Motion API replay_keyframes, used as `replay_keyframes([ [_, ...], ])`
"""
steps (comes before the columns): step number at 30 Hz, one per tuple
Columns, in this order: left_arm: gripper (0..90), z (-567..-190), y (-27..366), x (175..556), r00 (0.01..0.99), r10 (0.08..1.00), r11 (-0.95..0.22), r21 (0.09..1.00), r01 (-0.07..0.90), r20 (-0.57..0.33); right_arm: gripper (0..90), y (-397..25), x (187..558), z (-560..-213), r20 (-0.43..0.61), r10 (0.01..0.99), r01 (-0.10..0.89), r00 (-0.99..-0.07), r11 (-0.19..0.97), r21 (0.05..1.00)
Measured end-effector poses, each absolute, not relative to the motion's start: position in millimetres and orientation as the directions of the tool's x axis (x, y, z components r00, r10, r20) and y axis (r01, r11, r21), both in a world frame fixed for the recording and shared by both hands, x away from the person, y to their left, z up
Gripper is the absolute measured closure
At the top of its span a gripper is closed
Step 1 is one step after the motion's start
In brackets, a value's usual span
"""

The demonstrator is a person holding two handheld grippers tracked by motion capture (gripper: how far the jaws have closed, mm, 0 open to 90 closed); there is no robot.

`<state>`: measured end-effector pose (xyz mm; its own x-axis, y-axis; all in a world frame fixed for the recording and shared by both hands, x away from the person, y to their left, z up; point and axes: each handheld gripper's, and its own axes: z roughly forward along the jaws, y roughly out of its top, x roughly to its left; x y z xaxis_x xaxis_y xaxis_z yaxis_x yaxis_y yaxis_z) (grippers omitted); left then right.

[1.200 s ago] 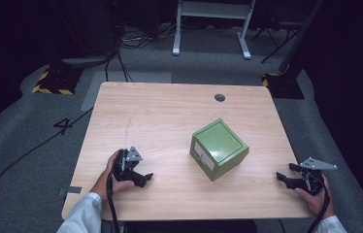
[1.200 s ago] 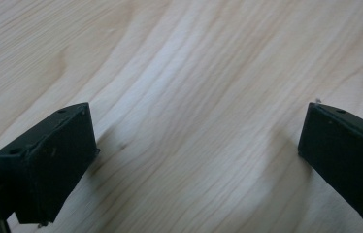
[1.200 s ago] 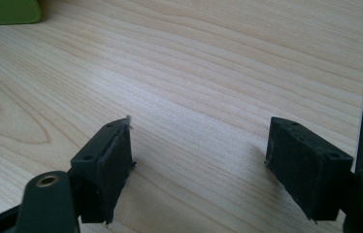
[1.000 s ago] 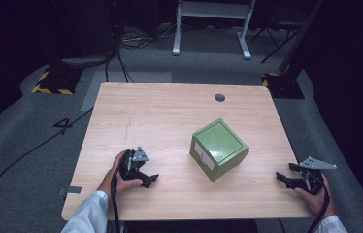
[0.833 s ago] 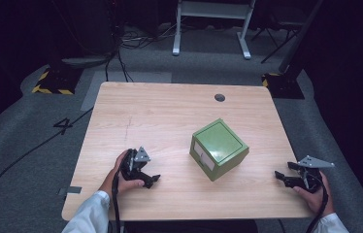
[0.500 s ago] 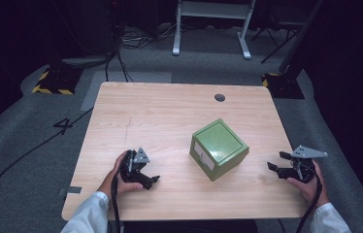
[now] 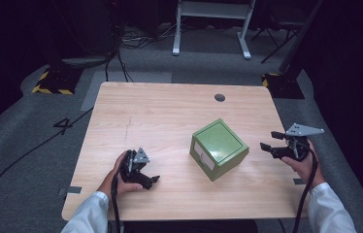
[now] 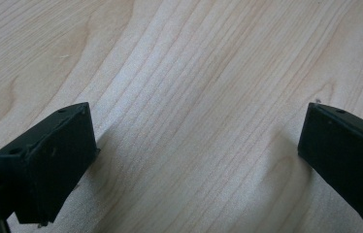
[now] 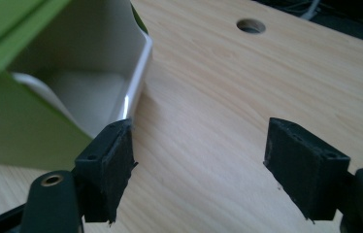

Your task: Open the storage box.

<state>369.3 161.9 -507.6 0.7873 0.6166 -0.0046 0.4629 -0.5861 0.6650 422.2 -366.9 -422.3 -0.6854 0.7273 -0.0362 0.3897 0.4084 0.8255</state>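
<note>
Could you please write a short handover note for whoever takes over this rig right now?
Left gripper: open, empty, low over bare wood near the table front-left edge.
Right gripper: open, empty, raised at the right side, pointing at the green box.
Box: mid-table, right of centre, turned cornerwise; the right gripper view shows a white inner part at its side.
Done: nothing gripped yet.
Left: probably bring the right gripper to the box and take hold.

Light from overhead falls brightly on the bench (image 7: 170,111), while the surrounding floor sinks into near darkness. The green box (image 7: 218,148) casts a soft, short shadow and its white inner wall shows a small glare streak. Close-up claw jaws look slightly blurred.
</note>
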Motion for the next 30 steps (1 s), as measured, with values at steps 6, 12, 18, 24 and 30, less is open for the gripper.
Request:
replay_keyframes([
  [6,0.5,-508,162,369,0.787,0.617,-0.586,0.665,0.463,-0.004,28.6,-336,439,-414,-0.069,0.684,0.353,-0.726,0.456,0.817],
  [12,0.5,-508,162,369,0.787,0.617,-0.586,0.665,0.463,-0.003,30.8,-315,450,-417,-0.055,0.660,0.350,-0.749,0.465,0.813],
  [18,0.5,-508,162,369,0.787,0.617,-0.586,0.665,0.463,-0.005,32.2,-304,457,-424,-0.048,0.646,0.361,-0.762,0.485,0.797],
  [24,0.5,-508,162,369,0.787,0.617,-0.586,0.665,0.463,-0.004,30.0,-304,470,-435,0.055,0.632,0.417,-0.773,0.441,0.794],
  [30,0.5,-508,162,369,0.787,0.617,-0.586,0.665,0.463,-0.004,37.0,-303,472,-435,0.073,0.613,0.426,-0.787,0.455,0.782],
])
